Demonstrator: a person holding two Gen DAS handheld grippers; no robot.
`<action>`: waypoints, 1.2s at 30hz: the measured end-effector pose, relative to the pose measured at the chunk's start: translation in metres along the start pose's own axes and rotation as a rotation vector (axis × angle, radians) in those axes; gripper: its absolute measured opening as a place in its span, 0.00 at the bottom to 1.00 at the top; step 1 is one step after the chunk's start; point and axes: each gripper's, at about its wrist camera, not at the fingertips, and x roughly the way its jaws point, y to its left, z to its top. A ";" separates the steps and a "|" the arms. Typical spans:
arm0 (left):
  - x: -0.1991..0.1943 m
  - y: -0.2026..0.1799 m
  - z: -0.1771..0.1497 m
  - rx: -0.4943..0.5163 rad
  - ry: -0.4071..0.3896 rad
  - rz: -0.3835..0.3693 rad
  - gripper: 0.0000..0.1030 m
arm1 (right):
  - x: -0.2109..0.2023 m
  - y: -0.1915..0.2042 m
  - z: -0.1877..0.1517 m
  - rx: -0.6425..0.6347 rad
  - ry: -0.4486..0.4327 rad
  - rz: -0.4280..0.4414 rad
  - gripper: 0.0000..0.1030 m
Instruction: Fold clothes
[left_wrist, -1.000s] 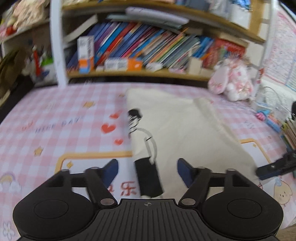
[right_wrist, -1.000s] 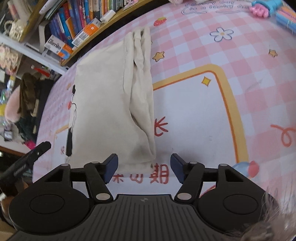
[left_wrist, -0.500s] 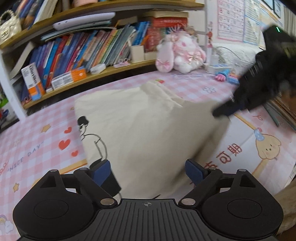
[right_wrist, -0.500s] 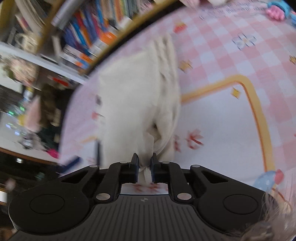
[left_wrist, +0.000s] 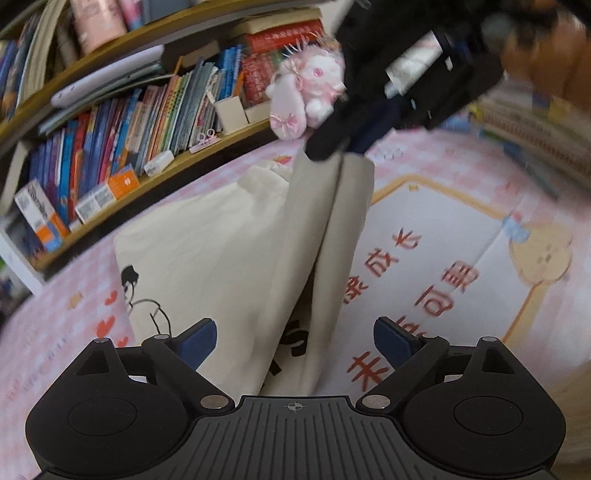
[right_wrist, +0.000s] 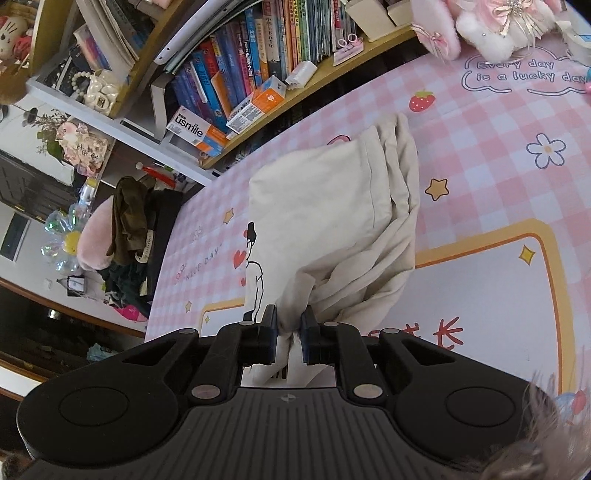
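Here the right claw (right_wrist: 289, 326) gripped the shirt (right_wrist: 325, 218) hem, lifted; soft cloth draped limply ahead. The left claw (left_wrist: 295, 338) stood wide, shirt between its fingers.

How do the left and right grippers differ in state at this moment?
The left gripper has its jaws spread wide and holds nothing, while the right gripper has its jaws pinched on a bunched edge of the cream garment. The left gripper sits low over the garment's near end; the right gripper has that edge lifted off the pink checked mat, so the cloth hangs tent-like. Both are black with blue pads.
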 end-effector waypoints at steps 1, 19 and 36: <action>0.003 -0.003 0.000 0.019 0.006 0.016 0.91 | -0.001 0.000 0.000 0.001 0.000 -0.001 0.11; 0.012 0.019 0.007 -0.022 0.043 0.119 0.91 | -0.024 0.004 -0.030 -0.338 0.005 -0.236 0.60; 0.008 0.038 0.016 -0.174 0.044 0.074 0.91 | 0.054 0.039 -0.152 -1.653 0.070 -0.470 0.93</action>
